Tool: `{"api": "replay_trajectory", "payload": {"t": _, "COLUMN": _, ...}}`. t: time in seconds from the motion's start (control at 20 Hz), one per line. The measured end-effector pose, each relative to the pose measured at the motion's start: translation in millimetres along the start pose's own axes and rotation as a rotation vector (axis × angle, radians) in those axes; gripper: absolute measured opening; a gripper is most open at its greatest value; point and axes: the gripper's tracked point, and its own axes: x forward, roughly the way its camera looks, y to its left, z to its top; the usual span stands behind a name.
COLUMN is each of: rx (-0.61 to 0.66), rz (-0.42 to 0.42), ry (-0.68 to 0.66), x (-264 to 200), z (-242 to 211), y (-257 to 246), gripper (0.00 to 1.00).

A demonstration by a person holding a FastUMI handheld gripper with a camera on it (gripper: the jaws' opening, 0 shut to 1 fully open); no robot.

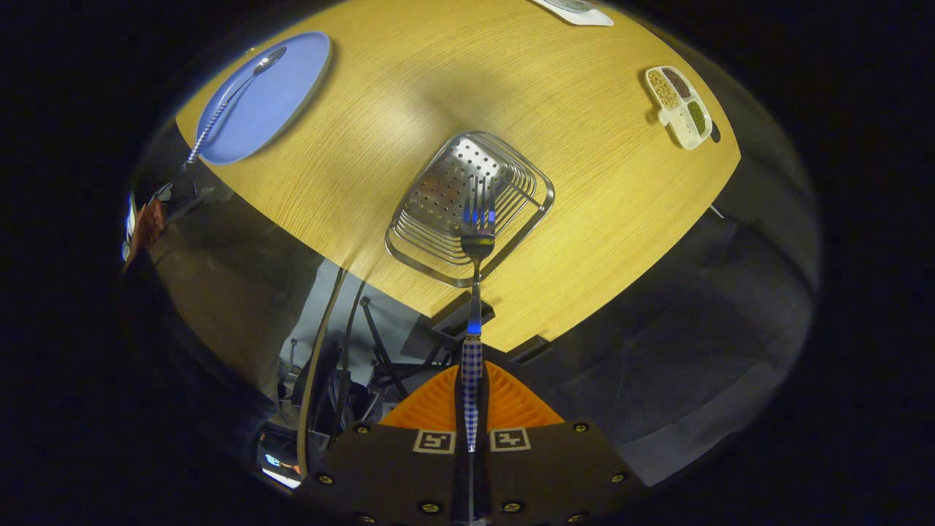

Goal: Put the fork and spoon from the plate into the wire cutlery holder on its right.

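Fork [476,241] pinched in gripper [472,398], tines over holder [467,204] near table's [584,146] front edge; lower it in, spoon [234,91] waits on plate [285,95].

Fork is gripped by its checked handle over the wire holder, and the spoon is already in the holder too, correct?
Not quite. The gripper does clamp the fork by its checked handle above the wire holder, but the gripper view shows the spoon lying on the blue plate.
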Motion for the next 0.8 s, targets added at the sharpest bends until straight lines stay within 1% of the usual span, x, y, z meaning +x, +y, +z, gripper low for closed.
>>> {"api": "replay_trajectory", "payload": {"t": 0.2, "rx": -0.017, "rz": -0.003, "ry": 0.038, "x": 5.6, "z": 9.3, "y": -3.1, "gripper": 0.03}}
{"api": "replay_trajectory", "payload": {"t": 0.45, "rx": -0.015, "rz": 0.014, "ry": 0.055, "x": 10.4, "z": 25.3, "y": -1.4, "gripper": 0.03}}
{"api": "replay_trajectory", "payload": {"t": 0.55, "rx": 0.006, "rz": 0.032, "ry": 0.06, "x": 15.5, "z": 28.0, "y": -2.0, "gripper": 0.08}}
{"api": "replay_trajectory", "payload": {"t": 0.8, "rx": 0.029, "rz": 0.043, "ry": 0.056, "x": 12.3, "z": 35.2, "y": -5.1, "gripper": 0.11}}
